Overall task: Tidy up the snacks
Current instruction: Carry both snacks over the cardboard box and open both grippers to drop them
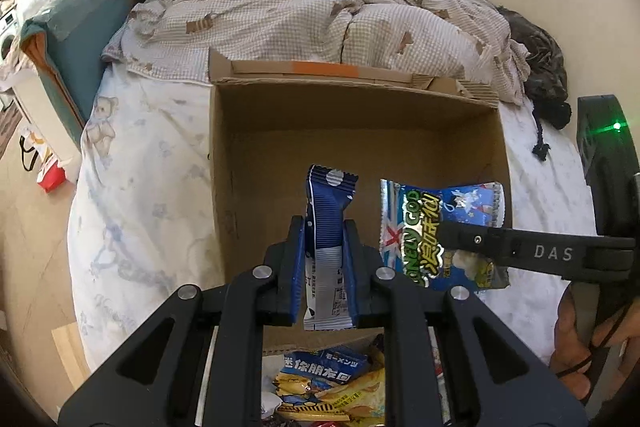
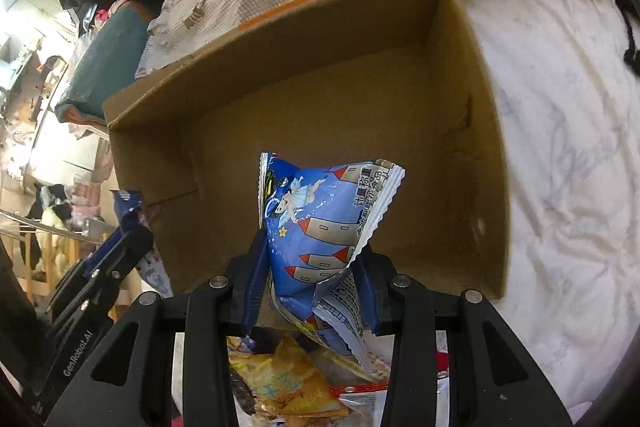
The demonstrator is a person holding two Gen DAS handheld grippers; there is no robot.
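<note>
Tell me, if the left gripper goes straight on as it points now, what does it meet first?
Probably the bare floor of the cardboard box. The left gripper, shut on a dark blue packet, points down into it; depth is unclear.

- Narrow blue-and-white wrapper (image 1: 326, 227), upright, above brown cardboard box (image 1: 352, 131) on the bed.
- Puffy blue cartoon snack bag (image 2: 320, 239), tilted, over the box.
- Loose yellow and blue packets (image 1: 324, 387) heaped below.

The left gripper (image 1: 323, 259) points steeply down over the near edge of the cardboard box (image 1: 280, 131), its blue-lined jaws clamped flat on a narrow dark-blue snack packet (image 1: 326, 223). The right gripper (image 2: 312, 267) tilts down over the same near edge, just right of the left one, pinching a puffy blue snack bag (image 2: 320, 227). A bare hand (image 1: 580, 343) grips the right gripper's handle, outside the box's near right corner.
</note>
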